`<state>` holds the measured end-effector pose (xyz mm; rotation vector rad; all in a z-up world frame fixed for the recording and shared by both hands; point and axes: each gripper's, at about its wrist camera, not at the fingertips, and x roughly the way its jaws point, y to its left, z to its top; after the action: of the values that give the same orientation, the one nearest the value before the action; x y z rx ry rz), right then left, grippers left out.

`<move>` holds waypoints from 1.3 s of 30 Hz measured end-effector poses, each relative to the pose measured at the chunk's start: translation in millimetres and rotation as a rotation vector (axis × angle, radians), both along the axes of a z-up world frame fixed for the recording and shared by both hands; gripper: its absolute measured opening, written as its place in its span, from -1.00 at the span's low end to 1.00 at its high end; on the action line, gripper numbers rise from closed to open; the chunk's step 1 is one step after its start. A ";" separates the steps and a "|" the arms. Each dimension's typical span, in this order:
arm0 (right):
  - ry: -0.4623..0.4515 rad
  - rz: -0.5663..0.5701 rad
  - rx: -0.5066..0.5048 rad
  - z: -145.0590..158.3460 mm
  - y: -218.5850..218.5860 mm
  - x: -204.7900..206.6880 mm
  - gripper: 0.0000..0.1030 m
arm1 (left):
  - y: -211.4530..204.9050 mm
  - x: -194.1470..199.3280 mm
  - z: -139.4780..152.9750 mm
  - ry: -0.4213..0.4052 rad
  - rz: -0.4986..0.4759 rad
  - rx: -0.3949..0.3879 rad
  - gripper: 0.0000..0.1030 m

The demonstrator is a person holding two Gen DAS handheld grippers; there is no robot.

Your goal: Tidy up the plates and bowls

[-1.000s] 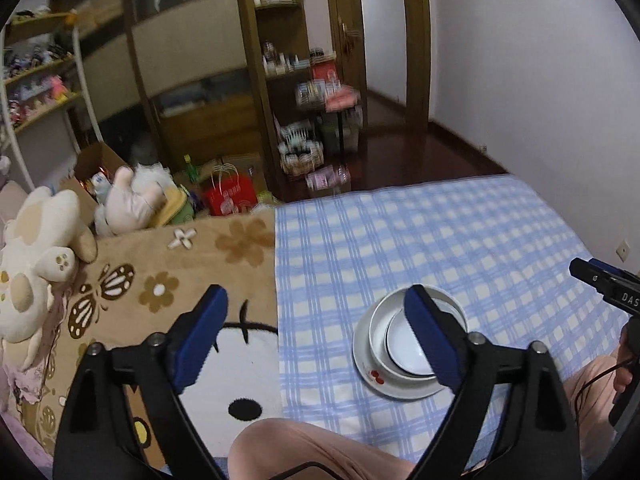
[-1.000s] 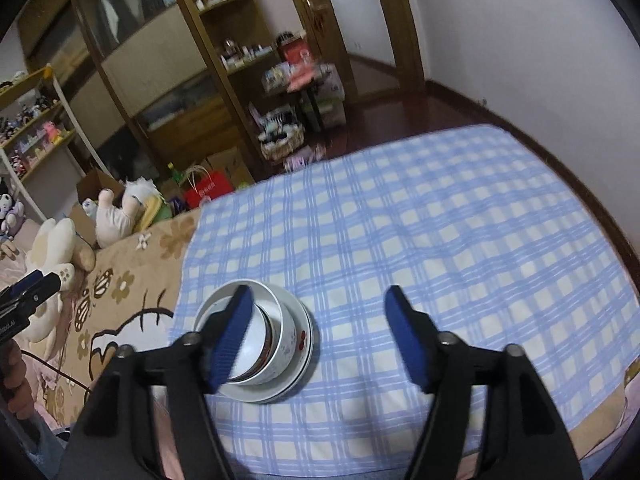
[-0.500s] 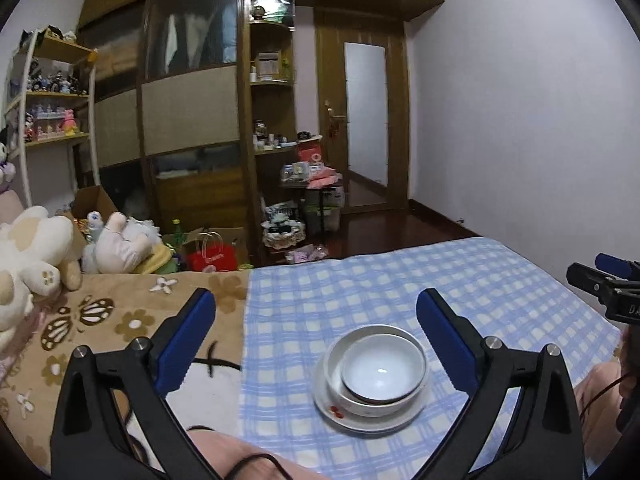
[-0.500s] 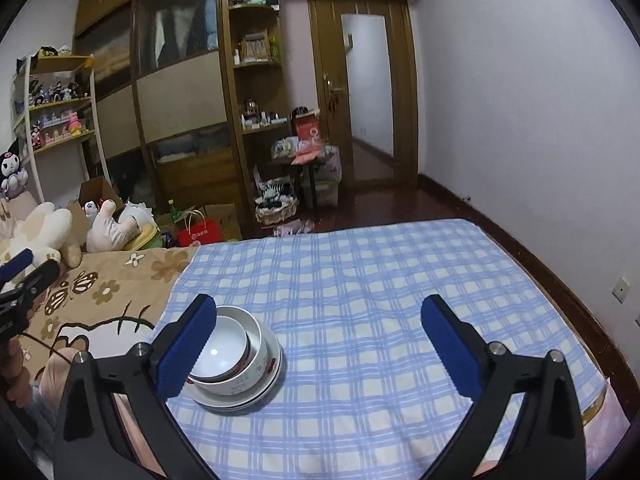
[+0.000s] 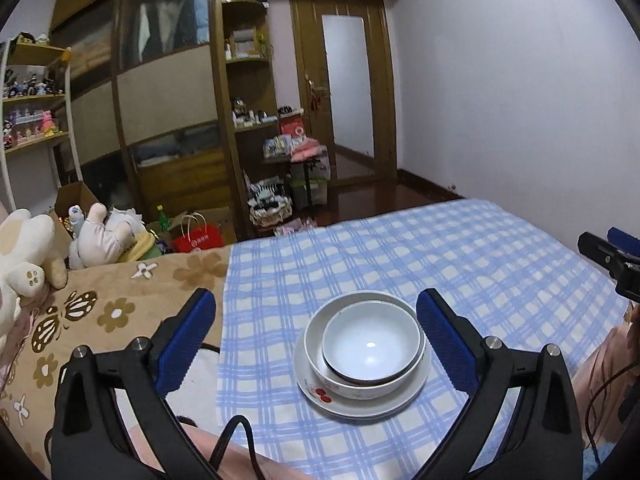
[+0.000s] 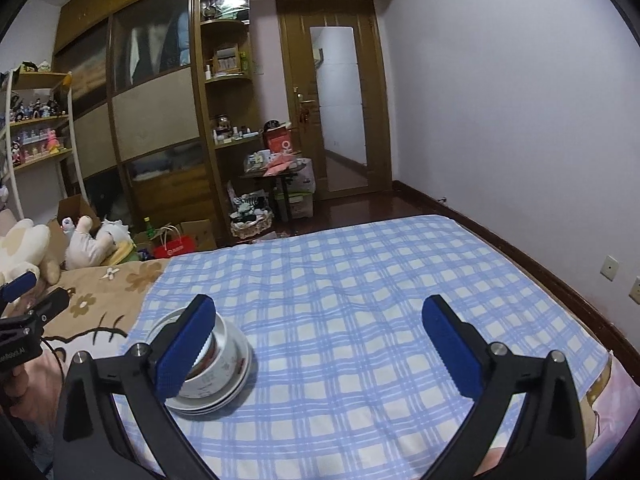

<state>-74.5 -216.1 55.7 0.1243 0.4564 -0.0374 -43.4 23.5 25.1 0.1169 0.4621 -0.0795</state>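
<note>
Bowls first: two of them, the small one nested in the bigger, and both sitting on a plate on the blue checked cloth, close to the near edge of the bed and toward the cloth's left edge, where the brown flowered blanket starts. My left gripper hangs right behind the stack, blue pads spread wide and holding nothing, the bowls framed between them but not touched. My right gripper is spread just as wide over bare cloth, empty, with the stack off beside its left finger, which covers part of it.

There may be a second plate under the first (I see layered rims from the right camera, but the finger hides too much to be sure).

Handling, as I judge it: glazed ceramic, stiff, slick, breakable, and the stack has some weight. The nested bowls could slide against each other if tilted. I'd take the top bowl by its rim, one pad inside, one outside, and lift straight up. The soft bed gives poor support, so nothing should be pushed sideways.
</note>
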 end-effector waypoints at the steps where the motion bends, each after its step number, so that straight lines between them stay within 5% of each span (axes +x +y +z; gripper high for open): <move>1: -0.002 -0.007 -0.004 -2.2 0.0 1.5 1.00 | -2.1 4.2 -2.9 0.014 -0.004 0.004 0.92; 11: 0.010 -0.049 -0.037 -26.5 -5.4 4.7 1.00 | -16.7 25.0 -16.3 0.063 -0.036 0.019 0.92; 39: 0.004 -0.068 -0.027 -33.3 -9.9 7.9 1.00 | -20.2 34.2 -26.1 0.095 -0.009 0.042 0.92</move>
<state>-66.6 -226.0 22.4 0.1134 0.4553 -0.1105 -9.2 3.3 -1.0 0.1569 0.5580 -0.0846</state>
